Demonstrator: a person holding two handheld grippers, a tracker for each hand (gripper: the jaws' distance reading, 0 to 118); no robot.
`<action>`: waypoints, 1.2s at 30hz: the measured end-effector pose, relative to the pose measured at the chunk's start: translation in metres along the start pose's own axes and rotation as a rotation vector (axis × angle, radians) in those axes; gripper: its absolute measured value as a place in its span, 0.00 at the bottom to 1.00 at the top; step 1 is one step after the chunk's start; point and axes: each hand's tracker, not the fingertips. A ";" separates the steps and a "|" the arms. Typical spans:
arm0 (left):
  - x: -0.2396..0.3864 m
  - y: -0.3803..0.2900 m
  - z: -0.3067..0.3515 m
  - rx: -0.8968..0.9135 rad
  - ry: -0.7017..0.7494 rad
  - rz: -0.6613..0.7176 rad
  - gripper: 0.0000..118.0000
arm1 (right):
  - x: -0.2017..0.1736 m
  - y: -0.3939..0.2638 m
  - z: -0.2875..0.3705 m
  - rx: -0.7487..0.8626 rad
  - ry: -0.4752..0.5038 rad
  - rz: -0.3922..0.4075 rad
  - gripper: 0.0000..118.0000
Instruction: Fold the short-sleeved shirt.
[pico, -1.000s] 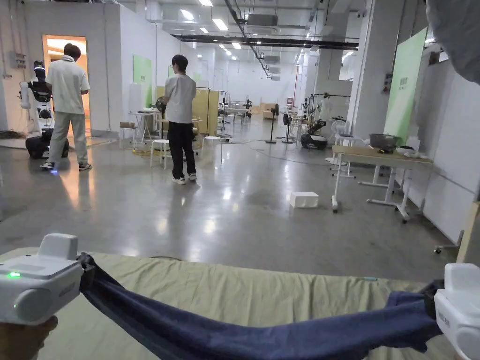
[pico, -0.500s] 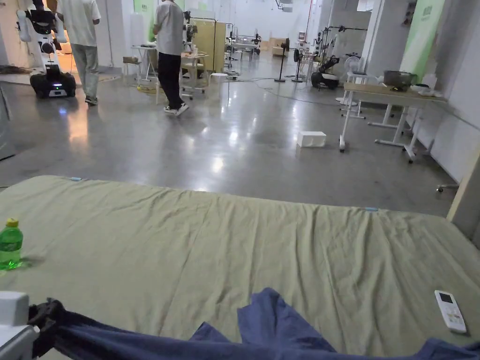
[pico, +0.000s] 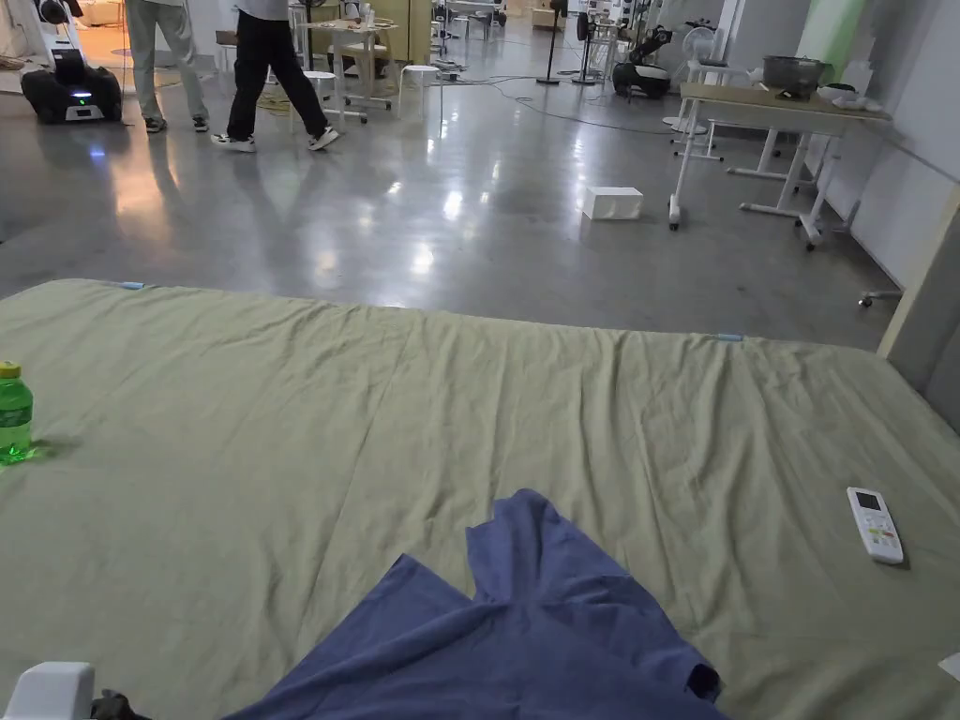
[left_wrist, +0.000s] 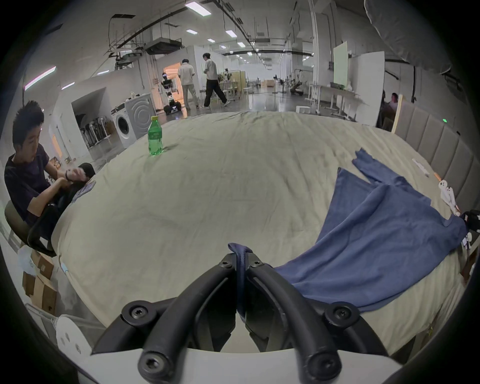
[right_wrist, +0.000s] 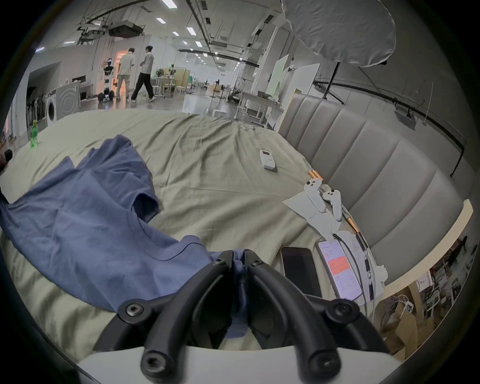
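A blue short-sleeved shirt (pico: 525, 628) lies spread on the olive-green bed sheet (pico: 281, 422), one sleeve pointing away from me. In the left gripper view, my left gripper (left_wrist: 241, 262) is shut on a bunched edge of the shirt (left_wrist: 376, 241), which stretches off to the right. In the right gripper view, my right gripper (right_wrist: 238, 259) is shut on the shirt's (right_wrist: 85, 223) opposite edge, near the bed's near side. The left gripper's white body (pico: 47, 692) pokes into the head view's bottom left corner.
A green bottle (pico: 13, 412) stands at the bed's left. A white remote (pico: 875, 525) lies at the right. Two phones (right_wrist: 301, 270), white controllers (right_wrist: 324, 200) and cables sit by the grey headboard (right_wrist: 376, 169). A seated person (left_wrist: 28, 166) is at the bed's left; two people (pico: 234, 66) walk beyond.
The shirt hung stretched in the air between both grippers; now it is lowered and spread on the bed. The head camera has tilted down. The far person in black trousers is walking.
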 end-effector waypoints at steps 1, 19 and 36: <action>0.001 0.003 0.002 -0.003 0.008 0.009 0.10 | -0.002 0.000 0.001 0.000 -0.004 0.012 0.18; 0.037 0.052 0.082 0.321 -0.001 0.072 0.38 | -0.074 0.093 0.069 0.348 0.109 -0.083 0.80; 0.144 0.095 0.109 0.592 -0.052 -0.098 0.01 | -0.123 0.119 0.077 0.608 0.114 -0.220 0.01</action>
